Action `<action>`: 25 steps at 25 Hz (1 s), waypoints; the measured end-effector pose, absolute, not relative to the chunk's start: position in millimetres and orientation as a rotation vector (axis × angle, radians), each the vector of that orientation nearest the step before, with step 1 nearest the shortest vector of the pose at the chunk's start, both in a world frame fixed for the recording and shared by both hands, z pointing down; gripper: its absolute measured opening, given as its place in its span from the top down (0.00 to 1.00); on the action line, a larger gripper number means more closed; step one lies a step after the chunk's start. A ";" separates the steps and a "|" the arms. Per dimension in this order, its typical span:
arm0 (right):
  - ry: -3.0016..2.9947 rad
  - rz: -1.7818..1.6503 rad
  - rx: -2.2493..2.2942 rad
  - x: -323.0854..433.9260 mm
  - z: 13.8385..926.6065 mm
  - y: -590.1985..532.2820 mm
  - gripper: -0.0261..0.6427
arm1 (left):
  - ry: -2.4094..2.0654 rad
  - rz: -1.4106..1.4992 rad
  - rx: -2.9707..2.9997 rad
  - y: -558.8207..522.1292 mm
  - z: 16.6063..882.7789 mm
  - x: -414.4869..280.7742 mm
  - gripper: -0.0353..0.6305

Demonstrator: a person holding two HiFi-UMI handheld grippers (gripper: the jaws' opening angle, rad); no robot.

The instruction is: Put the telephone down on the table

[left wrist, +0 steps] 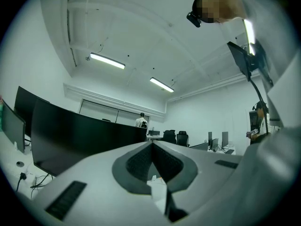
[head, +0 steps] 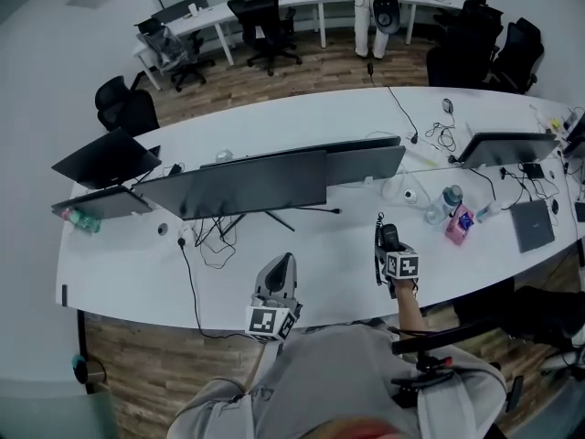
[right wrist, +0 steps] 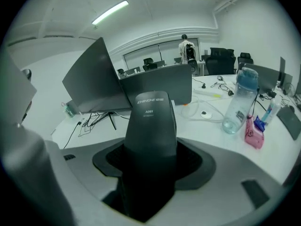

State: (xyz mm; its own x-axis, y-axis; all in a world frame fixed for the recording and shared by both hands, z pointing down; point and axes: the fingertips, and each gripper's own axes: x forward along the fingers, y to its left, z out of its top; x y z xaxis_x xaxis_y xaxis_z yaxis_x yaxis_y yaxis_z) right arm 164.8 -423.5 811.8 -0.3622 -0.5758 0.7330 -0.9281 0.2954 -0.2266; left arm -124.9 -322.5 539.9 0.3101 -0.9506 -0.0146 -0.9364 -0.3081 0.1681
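A black telephone handset (head: 388, 235) is held upright above the white table (head: 338, 268), with my right gripper (head: 390, 248) shut on it. Its coiled cord (head: 377, 256) hangs down its left side. In the right gripper view the handset (right wrist: 151, 121) fills the space between the jaws of the right gripper (right wrist: 149, 171), its printed end pointing away over the table. My left gripper (head: 284, 263) hovers over the table's near edge to the left. Seen in its own view, the left gripper (left wrist: 151, 147) has its jaws closed together, tilted up toward the ceiling, with nothing held.
Dark monitors (head: 247, 186) stand along the middle of the table with cables (head: 212, 240) below them. A clear water bottle (right wrist: 240, 102) and a pink pack (right wrist: 254, 134) stand right of the handset. A grey tablet (head: 532, 225) lies further right. Office chairs (head: 265, 26) stand behind.
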 end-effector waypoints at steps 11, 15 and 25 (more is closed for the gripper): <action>-1.882 0.983 1.239 168.3 908.5 -397.0 0.54 | -1.795 -0.161 2.422 -317.7 544.9 -126.5 0.93; -1.816 1.006 1.207 173.1 942.7 -384.0 0.54 | -1.806 -0.149 2.420 -318.1 546.1 -126.2 0.93; -1.685 1.026 1.158 178.5 992.6 -352.9 0.54 | -1.853 -0.118 2.383 -315.2 546.1 -135.7 0.93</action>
State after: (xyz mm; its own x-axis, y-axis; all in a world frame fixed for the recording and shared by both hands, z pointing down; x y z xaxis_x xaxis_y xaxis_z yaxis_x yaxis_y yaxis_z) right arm 178.5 -352.9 992.6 -0.2326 -0.2799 0.9314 -0.9560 0.2417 -0.1662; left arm -135.7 -315.2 546.1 0.2471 -0.9689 0.0119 -0.9595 -0.2429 0.1425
